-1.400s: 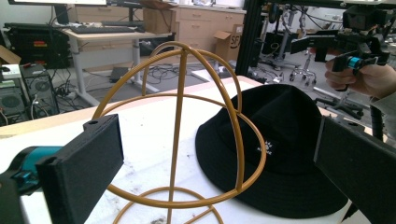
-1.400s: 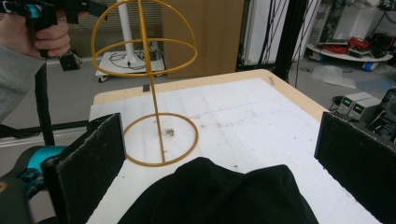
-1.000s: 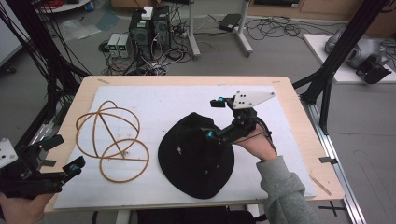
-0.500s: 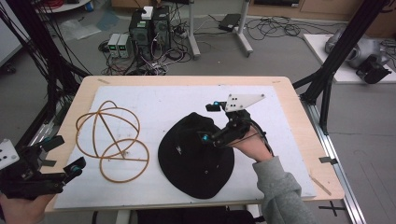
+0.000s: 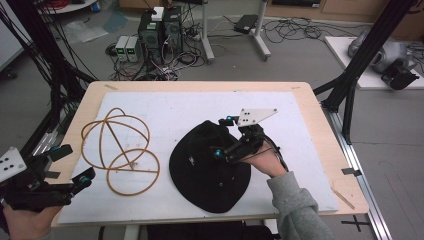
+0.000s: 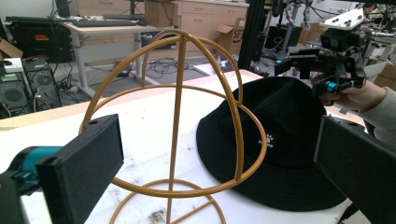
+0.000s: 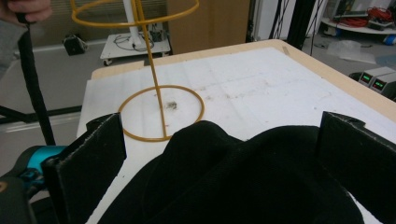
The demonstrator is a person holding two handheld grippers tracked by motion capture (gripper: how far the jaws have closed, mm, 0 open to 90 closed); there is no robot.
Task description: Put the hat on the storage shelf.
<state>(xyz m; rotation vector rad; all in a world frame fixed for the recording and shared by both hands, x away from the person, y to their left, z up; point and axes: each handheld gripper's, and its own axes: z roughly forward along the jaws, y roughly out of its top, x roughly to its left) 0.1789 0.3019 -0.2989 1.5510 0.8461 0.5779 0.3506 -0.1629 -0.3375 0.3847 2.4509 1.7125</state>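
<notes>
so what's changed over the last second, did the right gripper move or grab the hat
The right gripper has slid a little further left over the crown of the black bucket hat. Its jaws stand open on either side of the fabric, not yet closed on it. The hat, the gold wire hat stand and the left gripper, open at the table's near left corner, stayed put.

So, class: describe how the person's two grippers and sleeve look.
Both the left gripper and right gripper are black, with flat rectangular jaws and teal fittings. Each carries a grey three-cornered plate with dark dots. The right arm wears a grey sleeve.
</notes>
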